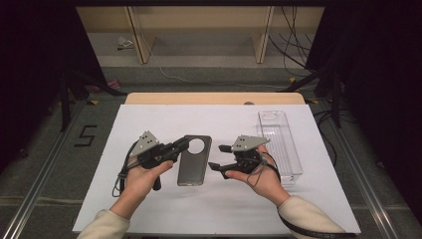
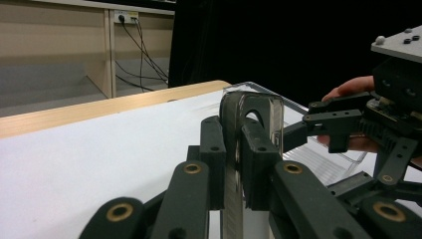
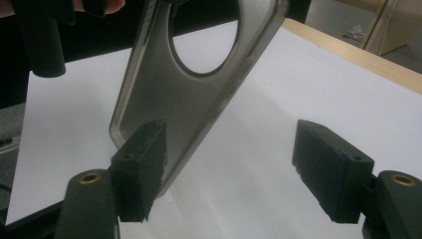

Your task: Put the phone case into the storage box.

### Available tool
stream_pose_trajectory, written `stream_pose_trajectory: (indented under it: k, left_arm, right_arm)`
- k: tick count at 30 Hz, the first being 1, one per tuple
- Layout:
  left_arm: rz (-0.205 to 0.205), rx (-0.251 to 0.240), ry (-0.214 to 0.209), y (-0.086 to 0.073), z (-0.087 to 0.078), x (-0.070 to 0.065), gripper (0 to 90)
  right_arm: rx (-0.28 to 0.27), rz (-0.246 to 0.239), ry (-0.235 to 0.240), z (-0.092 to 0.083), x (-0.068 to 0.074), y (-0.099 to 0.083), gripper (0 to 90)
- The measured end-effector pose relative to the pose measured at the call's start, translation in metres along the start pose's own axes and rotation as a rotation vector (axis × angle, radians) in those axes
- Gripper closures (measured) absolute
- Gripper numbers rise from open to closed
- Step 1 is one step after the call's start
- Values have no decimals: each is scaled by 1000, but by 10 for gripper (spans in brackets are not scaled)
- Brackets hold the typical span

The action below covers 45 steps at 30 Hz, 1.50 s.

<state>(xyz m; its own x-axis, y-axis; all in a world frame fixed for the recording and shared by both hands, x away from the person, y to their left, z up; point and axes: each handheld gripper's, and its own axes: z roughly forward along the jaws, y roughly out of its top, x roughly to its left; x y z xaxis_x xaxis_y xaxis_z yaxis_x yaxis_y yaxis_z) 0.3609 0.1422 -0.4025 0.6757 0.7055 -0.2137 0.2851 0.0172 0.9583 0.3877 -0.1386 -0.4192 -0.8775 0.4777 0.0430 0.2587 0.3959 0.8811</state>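
Phone case (image 1: 194,160), smoky grey with a big round camera hole near its far end, is the landmark for everything else. It sits over the middle of the white sheet (image 1: 164,209) that covers the wooden table (image 1: 214,98); whether its near end rests on the sheet or hangs just above it is hard to judge from the high view. A clear plastic tray (image 1: 280,144) lies well to the right of the case, lengthways on the sheet. At the case's left edge, the left gripper (image 1: 182,145) is clamped on it near the hole; in the left gripper view the left gripper (image 2: 234,149) pinches the thin wall edge-on. Just right of the case, the right gripper (image 1: 219,157) stands spread apart, pressing on nothing; in the right gripper view one pad (image 3: 142,159) is close beside the case's lower edge.
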Motion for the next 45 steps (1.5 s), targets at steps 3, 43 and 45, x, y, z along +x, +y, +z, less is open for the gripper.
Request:
stream_pose_trajectory:
  k: [3,43,45]
  left_arm:
    - [6,-3,-6,-1,0,-2,816]
    - [42,0,-6,-6,4,-9,815]
    - [43,0,-4,-7,5,-9,815]
  right_arm:
    - [-15,15,-8,-1,-1,0,305]
    - [-162,92,-50,-2,1,9,545]
    - [-158,91,-57,-2,1,9,581]
